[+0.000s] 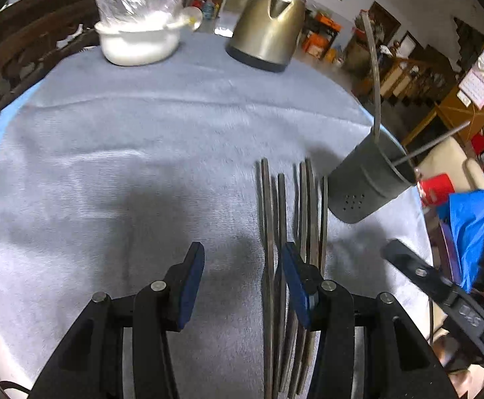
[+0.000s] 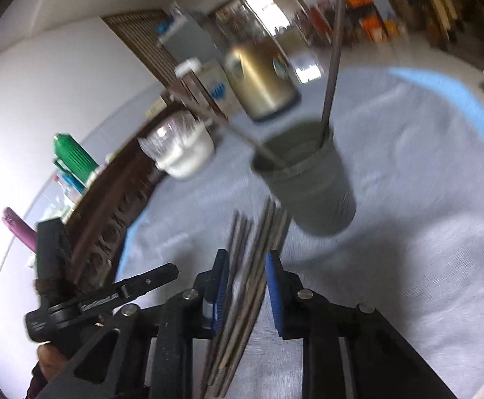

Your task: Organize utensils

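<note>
Chopsticks [image 2: 242, 286] betw right hand-held gripper [image 2: 245, 296] pads; no legible writing.

A: On the cloth [image 1: 142, 139], where's the holder [image 1: 371, 183]?
B: At 3 o'clock, 2 utensils [image 1: 376, 76] in it; chopsticks [image 1: 288, 206] lie just left; kettle [image 1: 268, 23], bowl [image 1: 138, 40] at 12 o'clock.

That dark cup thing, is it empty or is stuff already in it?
Not empty. Two thin metal sticks poke out of the dark holder, which stands on the blue-grey cloth.
</note>
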`<state>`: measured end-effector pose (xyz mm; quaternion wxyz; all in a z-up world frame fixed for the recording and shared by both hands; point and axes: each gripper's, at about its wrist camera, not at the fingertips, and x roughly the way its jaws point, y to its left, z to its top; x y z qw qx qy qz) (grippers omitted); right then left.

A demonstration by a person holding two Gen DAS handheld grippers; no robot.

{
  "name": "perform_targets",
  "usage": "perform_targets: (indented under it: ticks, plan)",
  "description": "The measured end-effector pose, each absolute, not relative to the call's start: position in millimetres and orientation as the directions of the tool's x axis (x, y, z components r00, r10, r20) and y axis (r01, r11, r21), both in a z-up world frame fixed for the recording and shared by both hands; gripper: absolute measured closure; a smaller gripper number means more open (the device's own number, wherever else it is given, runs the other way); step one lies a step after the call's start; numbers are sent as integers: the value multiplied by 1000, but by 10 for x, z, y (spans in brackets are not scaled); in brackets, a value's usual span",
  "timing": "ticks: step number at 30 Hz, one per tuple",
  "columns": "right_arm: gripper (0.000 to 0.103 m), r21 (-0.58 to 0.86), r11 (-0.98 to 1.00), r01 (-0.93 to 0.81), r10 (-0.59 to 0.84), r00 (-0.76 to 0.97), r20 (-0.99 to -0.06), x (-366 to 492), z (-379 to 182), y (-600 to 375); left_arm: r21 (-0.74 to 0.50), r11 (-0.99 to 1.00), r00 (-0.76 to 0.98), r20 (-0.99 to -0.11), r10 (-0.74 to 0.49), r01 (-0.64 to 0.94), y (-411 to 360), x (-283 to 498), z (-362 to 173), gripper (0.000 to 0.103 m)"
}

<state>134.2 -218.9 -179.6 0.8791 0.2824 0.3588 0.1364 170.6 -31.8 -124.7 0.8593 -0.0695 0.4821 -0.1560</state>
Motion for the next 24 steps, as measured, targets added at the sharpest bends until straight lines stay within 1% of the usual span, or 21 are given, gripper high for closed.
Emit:
perform_targets:
  ticks: [5,7,11,12,13,16,17,18,19,20,21,24]
  plan:
    - [79,598,801,35,413,690,-594,1586,-2026,-2132,-255,942,469,-819,-331,219,-420,1915,-1348,54]
    - [82,582,810,68,389,680,-621,1681,-2091,-2104,-253,941,452,-829,-330,223,-469,1995,-1413,54]
    - [83,563,819,108,363,663,-655,1816,-2158,-2049,-249,945,440,-839,-321,214,-521,2106,-1502,54]
    - [83,560,820,116,360,657,-663,1843,-2177,-2047,-254,942,436,-839,-327,217,-529,2123,-1529,55]
    - [83,563,817,125,362,649,-669,1871,-2206,-2045,-252,942,435,-839,-326,220,-540,2131,-1546,61]
    - [82,583,803,126,381,643,-664,1900,-2267,-2025,-236,943,448,-835,-320,235,-563,2149,-1580,72]
    - [82,576,809,118,380,642,-666,1906,-2255,-2006,-249,938,443,-832,-334,240,-565,2157,-1590,78]
    - [86,576,810,113,384,640,-665,1920,-2254,-1984,-267,932,439,-827,-352,246,-556,2159,-1589,85]
    - [89,586,804,103,401,634,-661,1919,-2258,-1979,-262,933,444,-825,-350,248,-552,2147,-1582,88]
    - [93,600,795,93,422,625,-656,1925,-2274,-1953,-254,934,449,-824,-345,251,-552,2136,-1575,91]
    - [93,603,793,87,429,624,-654,1918,-2277,-1939,-251,932,449,-823,-348,261,-541,2114,-1570,94]
    - [96,608,791,67,450,610,-653,1905,-2290,-1851,-256,933,448,-824,-348,254,-455,2078,-1562,96]
